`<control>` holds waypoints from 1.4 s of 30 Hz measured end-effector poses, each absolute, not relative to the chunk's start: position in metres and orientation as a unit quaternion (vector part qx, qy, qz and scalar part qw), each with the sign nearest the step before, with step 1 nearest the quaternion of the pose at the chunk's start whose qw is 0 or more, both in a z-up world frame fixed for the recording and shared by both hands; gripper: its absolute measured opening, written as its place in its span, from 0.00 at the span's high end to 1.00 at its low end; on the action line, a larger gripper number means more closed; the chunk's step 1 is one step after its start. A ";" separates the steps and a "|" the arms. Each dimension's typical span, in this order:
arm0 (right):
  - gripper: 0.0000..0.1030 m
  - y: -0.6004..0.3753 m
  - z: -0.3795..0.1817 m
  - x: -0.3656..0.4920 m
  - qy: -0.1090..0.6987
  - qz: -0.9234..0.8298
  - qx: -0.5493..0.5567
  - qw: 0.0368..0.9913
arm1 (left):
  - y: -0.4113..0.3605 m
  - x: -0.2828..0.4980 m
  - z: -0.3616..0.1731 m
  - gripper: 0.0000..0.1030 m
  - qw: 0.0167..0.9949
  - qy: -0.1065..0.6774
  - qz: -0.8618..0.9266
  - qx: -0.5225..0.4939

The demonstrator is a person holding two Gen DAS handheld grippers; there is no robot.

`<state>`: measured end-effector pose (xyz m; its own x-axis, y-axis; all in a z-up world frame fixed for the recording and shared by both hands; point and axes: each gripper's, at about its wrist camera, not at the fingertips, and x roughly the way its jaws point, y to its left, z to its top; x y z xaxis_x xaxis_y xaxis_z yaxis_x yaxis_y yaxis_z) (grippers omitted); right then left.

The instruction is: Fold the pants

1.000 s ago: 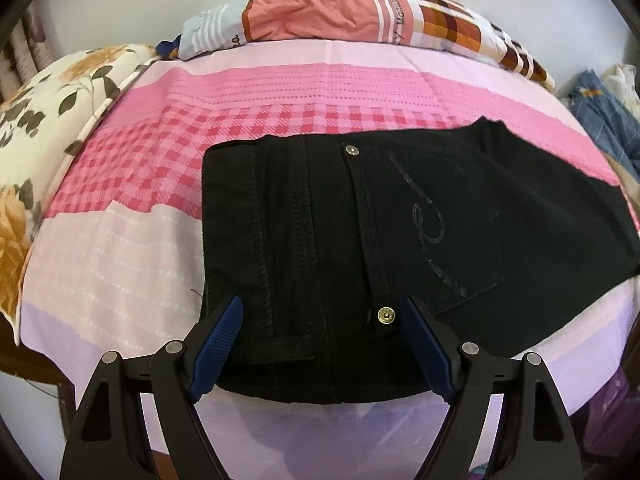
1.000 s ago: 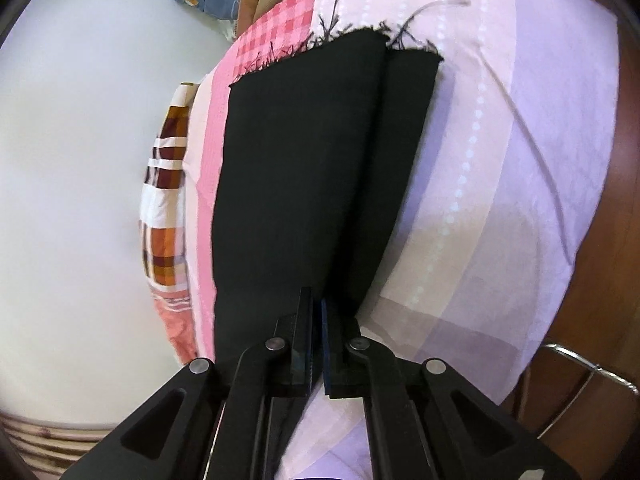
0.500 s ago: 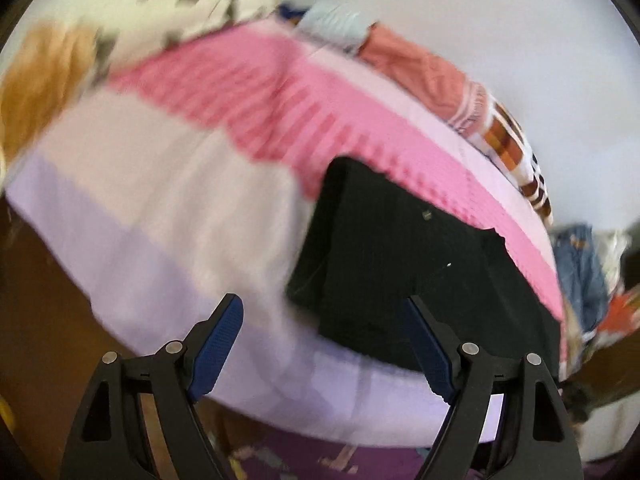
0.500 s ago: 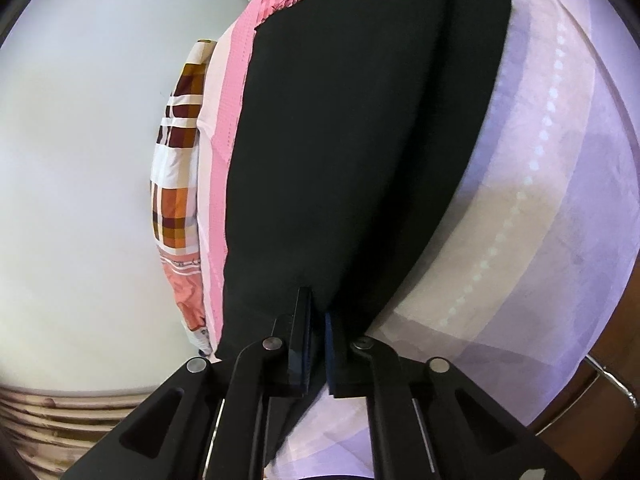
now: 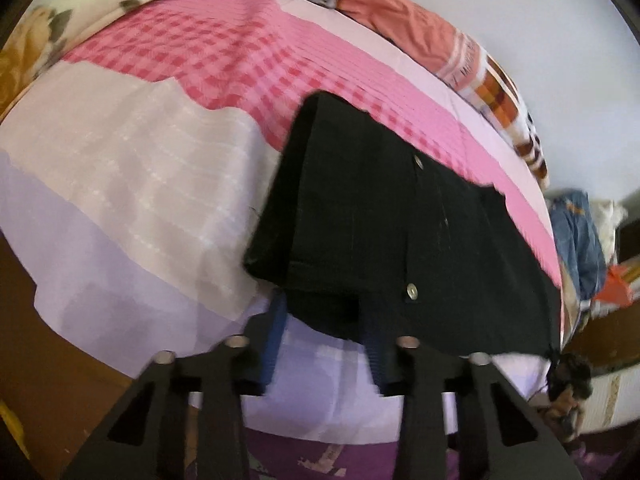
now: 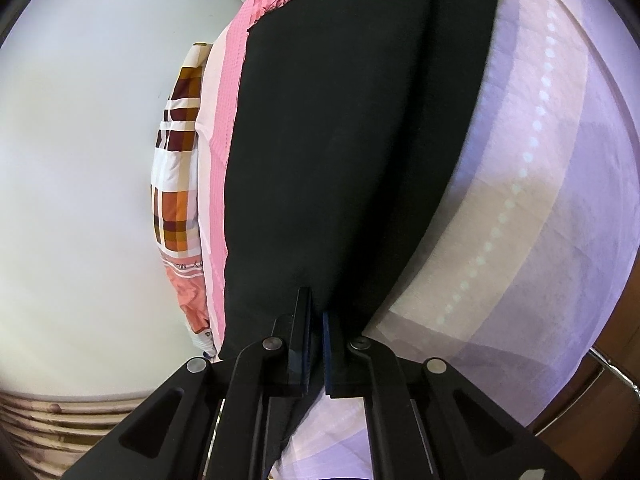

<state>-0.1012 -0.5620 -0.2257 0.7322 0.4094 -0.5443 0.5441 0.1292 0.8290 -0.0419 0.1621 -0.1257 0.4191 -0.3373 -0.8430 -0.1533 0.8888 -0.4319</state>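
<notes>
Black pants [image 5: 384, 232] lie folded lengthwise on the pink and lilac bedsheet [image 5: 132, 184], waistband toward me with two metal buttons. My left gripper [image 5: 324, 312] is at the near waistband edge, its blue fingers partly closed around the hem, a gap still between them. In the right wrist view the pants' legs [image 6: 344, 140] stretch away to frayed hems. My right gripper [image 6: 316, 312] is shut on the black fabric at the near edge of the legs.
A patchwork pillow [image 5: 448, 52] and a floral pillow [image 5: 36, 36] lie along the bed's far side. A pile of clothes [image 5: 580, 236] sits at the right. A white wall [image 6: 88, 160] borders the bed. The wooden bed frame [image 6: 600, 400] shows at lower right.
My left gripper swung away and back, then narrowed from wide open around the waistband's near edge. My right gripper stayed shut on the legs and moved forward along them.
</notes>
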 end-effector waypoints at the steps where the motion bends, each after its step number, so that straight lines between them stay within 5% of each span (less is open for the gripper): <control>1: 0.97 -0.562 -0.226 -0.102 0.361 -0.051 0.658 0.658 | 0.163 -0.040 -0.123 0.79 0.816 0.532 -0.047 -0.223; 4: 0.95 -0.561 -0.225 -0.103 0.361 -0.052 0.655 0.662 | 0.160 -0.033 -0.106 0.91 0.846 0.508 -0.023 -0.164; 13: 0.95 -0.560 -0.230 -0.106 0.361 -0.045 0.667 0.650 | 0.176 -0.028 -0.099 0.91 0.842 0.501 -0.053 -0.193; 18: 0.96 -0.560 -0.235 -0.109 0.354 -0.042 0.681 0.639 | 0.169 -0.042 -0.118 0.63 0.802 0.538 -0.084 -0.246; 37: 0.96 -0.558 -0.237 -0.114 0.353 -0.043 0.685 0.636 | 0.189 -0.063 -0.146 0.58 0.745 0.529 -0.058 -0.403; 42: 0.96 -0.558 -0.237 -0.113 0.352 -0.043 0.685 0.636 | 0.177 -0.050 -0.144 0.56 0.755 0.530 -0.066 -0.380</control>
